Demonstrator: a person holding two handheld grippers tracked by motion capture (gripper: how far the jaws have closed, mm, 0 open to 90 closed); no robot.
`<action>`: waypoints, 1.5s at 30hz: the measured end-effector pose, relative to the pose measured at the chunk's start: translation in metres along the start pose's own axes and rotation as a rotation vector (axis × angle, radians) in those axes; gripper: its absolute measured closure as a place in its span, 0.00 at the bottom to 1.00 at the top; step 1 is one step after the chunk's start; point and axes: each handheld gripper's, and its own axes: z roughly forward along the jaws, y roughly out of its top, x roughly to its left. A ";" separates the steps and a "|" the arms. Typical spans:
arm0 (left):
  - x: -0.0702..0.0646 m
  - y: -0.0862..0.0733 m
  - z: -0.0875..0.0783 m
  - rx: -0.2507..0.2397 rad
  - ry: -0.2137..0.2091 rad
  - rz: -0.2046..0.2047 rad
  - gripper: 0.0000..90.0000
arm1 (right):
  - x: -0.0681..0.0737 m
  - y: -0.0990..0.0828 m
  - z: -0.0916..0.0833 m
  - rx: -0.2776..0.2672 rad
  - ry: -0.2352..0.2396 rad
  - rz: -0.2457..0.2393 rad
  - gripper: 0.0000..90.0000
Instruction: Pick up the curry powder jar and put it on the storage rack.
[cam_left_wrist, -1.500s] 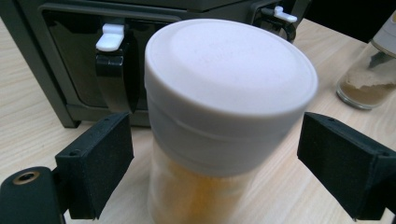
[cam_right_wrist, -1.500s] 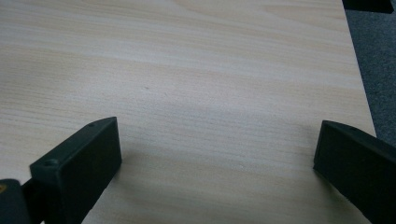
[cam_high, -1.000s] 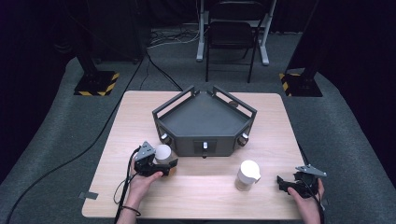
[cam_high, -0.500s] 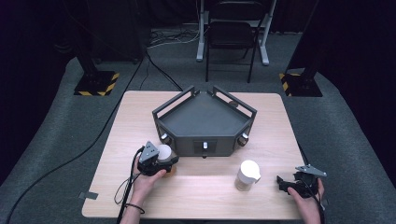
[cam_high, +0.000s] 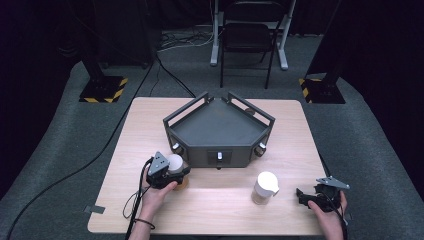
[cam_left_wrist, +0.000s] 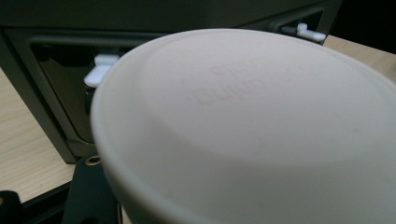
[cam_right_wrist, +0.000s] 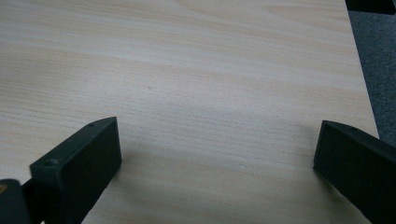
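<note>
Wooden table (cam_high: 220, 202): left gripper (cam_high: 170, 172) jaws clamp white-lidded cup (cam_high: 175, 162).

Bare tabletop (cam_high: 220, 205) lay open between my left gripper (cam_high: 176, 172) and the lidded white cup (cam_high: 265, 186). The dark tray (cam_high: 220, 127) blocked the table's middle; my right gripper (cam_high: 306, 196) had clear wood (cam_right_wrist: 210, 93) ahead.

Black left claw (cam_high: 167, 172), grey three-cornered plate, trailing black cable; black right claw (cam_high: 317, 196), blocky jaws; dark wristband.
</note>
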 end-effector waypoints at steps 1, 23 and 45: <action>0.000 0.003 -0.004 -0.013 0.000 -0.003 0.40 | 0.000 0.000 0.000 0.000 0.000 0.000 0.00; 0.001 0.071 -0.029 -0.052 0.027 0.012 0.41 | 0.000 0.000 0.000 -0.001 0.000 0.000 0.00; 0.001 0.143 0.002 -0.072 0.041 0.044 0.41 | -0.001 0.000 0.000 0.000 0.004 -0.004 0.00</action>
